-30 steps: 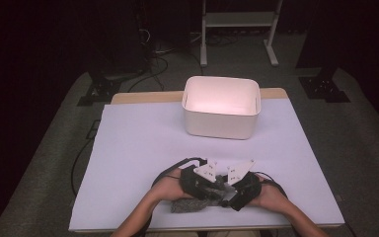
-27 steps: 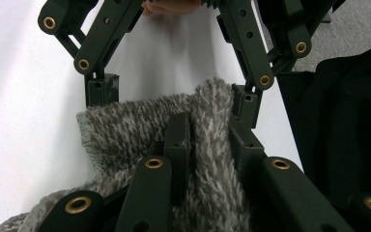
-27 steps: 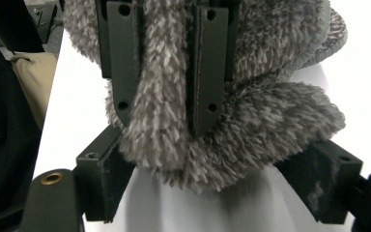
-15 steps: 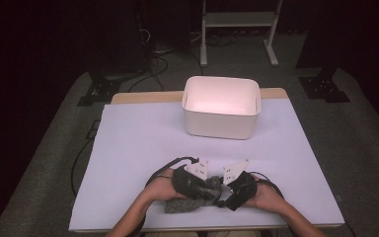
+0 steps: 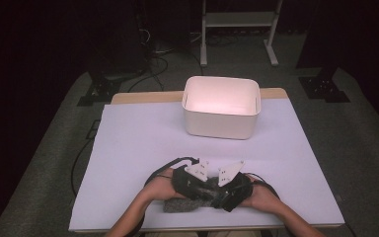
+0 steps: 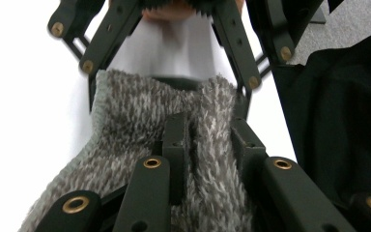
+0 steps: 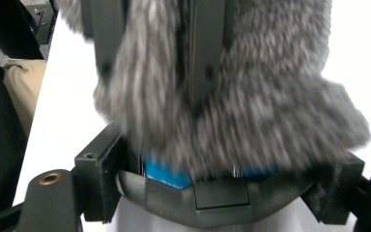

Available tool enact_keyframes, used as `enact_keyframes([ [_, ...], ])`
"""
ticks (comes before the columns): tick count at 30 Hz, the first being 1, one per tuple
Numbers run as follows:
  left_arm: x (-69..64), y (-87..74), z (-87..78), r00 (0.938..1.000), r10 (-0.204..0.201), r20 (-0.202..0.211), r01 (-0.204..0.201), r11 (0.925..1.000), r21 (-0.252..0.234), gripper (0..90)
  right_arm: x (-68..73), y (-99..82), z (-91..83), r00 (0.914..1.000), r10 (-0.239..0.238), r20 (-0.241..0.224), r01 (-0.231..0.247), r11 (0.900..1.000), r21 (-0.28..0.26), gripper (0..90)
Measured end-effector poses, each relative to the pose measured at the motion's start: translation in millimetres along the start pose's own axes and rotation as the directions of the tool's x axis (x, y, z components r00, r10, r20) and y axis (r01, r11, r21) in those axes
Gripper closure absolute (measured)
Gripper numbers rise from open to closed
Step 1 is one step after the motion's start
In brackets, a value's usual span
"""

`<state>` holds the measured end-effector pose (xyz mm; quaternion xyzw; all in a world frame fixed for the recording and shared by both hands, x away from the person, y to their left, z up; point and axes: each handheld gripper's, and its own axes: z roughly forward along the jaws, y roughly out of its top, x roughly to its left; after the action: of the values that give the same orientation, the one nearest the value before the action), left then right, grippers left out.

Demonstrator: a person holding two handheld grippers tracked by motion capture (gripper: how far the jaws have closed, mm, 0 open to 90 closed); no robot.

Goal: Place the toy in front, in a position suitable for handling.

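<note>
A grey fuzzy sock (image 5: 180, 205) lies near the table's front edge between the person's two hands. My left gripper (image 5: 201, 186) is shut on it. In the left gripper view its jaws (image 6: 207, 125) pinch a fold of the sock (image 6: 135, 111). My right gripper (image 5: 223, 193) faces the left one, nose to nose. Its jaws stand wide apart (image 6: 171, 72) at the sock's edge and have just opened a little wider. In the right gripper view the sock (image 7: 270, 96) drapes across the gap and hides the fingertips.
A white open bin (image 5: 221, 106) stands at the back middle of the white-covered table (image 5: 128, 143). Black cables loop from both grippers by the hands. Dark floor, a stand and cables lie beyond the table's far edge.
Both hands and the sock have drifted slightly to the left along the front edge. The left gripper's hold on the sock is unchanged.
</note>
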<state>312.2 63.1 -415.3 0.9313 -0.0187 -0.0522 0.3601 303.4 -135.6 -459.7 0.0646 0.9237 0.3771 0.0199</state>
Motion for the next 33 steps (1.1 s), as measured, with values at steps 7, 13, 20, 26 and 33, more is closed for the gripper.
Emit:
enact_keyframes([
  [7, -6.1, -35.9, -30.0, 0.9946, -0.054, -0.089, 0.056, 0.9981, 0.026, 71.5, -1.1, -0.8, -1.3, 0.9999, -0.007, -0.008, 0.007, 1.0000, 0.004, 21.8],
  [13, -9.3, -72.3, -48.5, 0.9803, -0.147, -0.132, 0.148, 0.9890, -0.005, 71.1, -1.5, -1.7, -2.2, 0.9999, -0.012, -0.008, 0.012, 0.9999, 0.004, 21.8],
  [20, -8.5, -83.6, -53.1, 0.9734, -0.183, -0.138, 0.180, 0.9831, -0.031, 71.3, -1.6, -1.8, -2.2, 0.9999, -0.011, -0.009, 0.011, 0.9999, 0.003, 21.8],
  [26, 0.3, -61.7, -44.8, 0.9834, -0.146, -0.107, 0.147, 0.9892, -0.004, 71.3, -2.1, -1.6, -2.1, 0.9998, -0.019, -0.008, 0.019, 0.9998, 0.005, 21.8],
  [33, 21.3, -26.5, -25.5, 0.9937, -0.104, -0.041, 0.105, 0.9942, 0.023, 73.9, -2.2, -1.8, -2.1, 0.9998, -0.017, -0.010, 0.017, 0.9999, 0.004, 21.9],
])
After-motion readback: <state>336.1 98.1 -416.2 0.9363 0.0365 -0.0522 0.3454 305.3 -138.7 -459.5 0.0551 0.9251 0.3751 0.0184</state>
